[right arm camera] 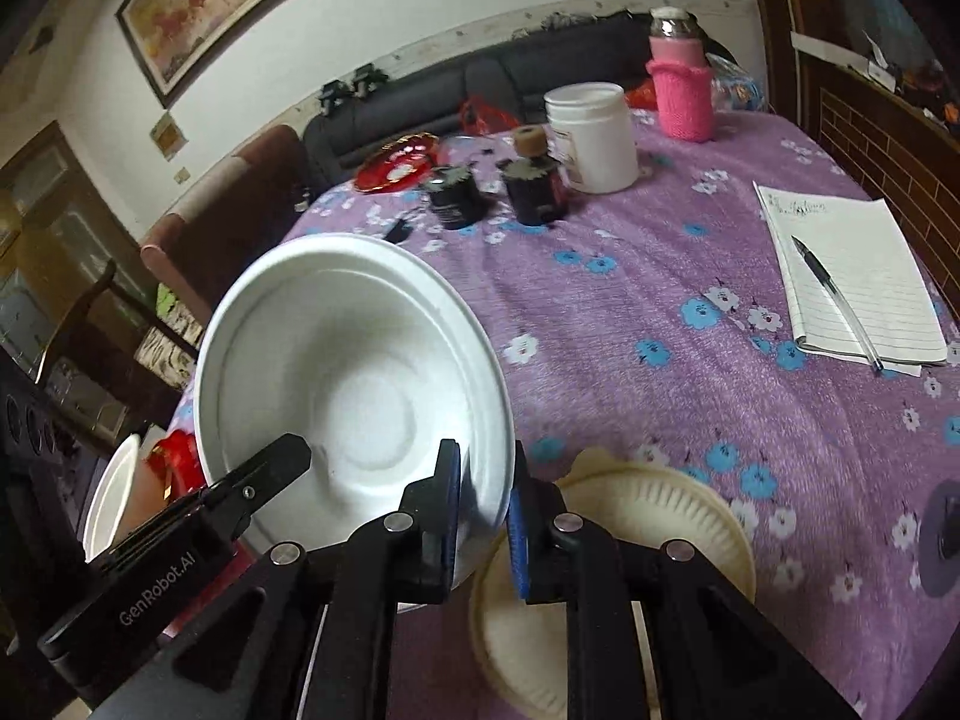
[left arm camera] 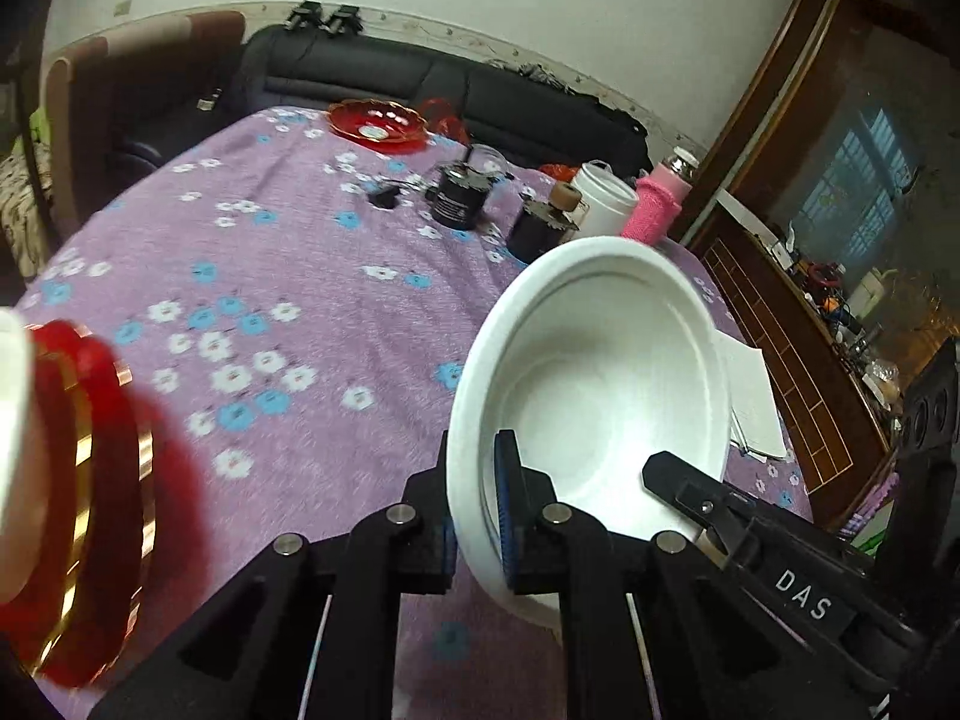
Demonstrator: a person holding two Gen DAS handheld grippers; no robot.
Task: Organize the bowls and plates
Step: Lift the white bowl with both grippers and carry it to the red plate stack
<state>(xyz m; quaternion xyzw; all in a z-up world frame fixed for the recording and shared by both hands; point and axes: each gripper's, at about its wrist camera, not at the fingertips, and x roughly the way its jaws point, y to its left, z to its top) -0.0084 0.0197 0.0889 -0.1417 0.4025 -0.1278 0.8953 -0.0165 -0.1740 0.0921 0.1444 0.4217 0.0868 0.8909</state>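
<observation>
A white foam bowl [left arm camera: 594, 378] [right arm camera: 354, 378] hangs tilted above the purple flowered tablecloth [left arm camera: 288, 276], held from both sides. My left gripper [left arm camera: 477, 480] is shut on its left rim, and my right gripper [right arm camera: 485, 480] is shut on its right rim. Each gripper shows in the other's view, the right one [left arm camera: 672, 474] and the left one [right arm camera: 282, 456], at the bowl's opposite edge. A cream paper plate [right arm camera: 648, 516] lies on the cloth under the right gripper. Red gold-rimmed plates [left arm camera: 102, 480] with a white bowl [right arm camera: 111, 498] sit blurred at the left.
Far across the table stand a red glass dish [left arm camera: 378, 123], two dark jars [right arm camera: 534, 192], a white tub [right arm camera: 594, 132] and a pink-sleeved bottle [right arm camera: 681, 84]. A lined notepad with a pen [right arm camera: 852, 276] lies at the right. A dark sofa [left arm camera: 420, 84] runs behind the table.
</observation>
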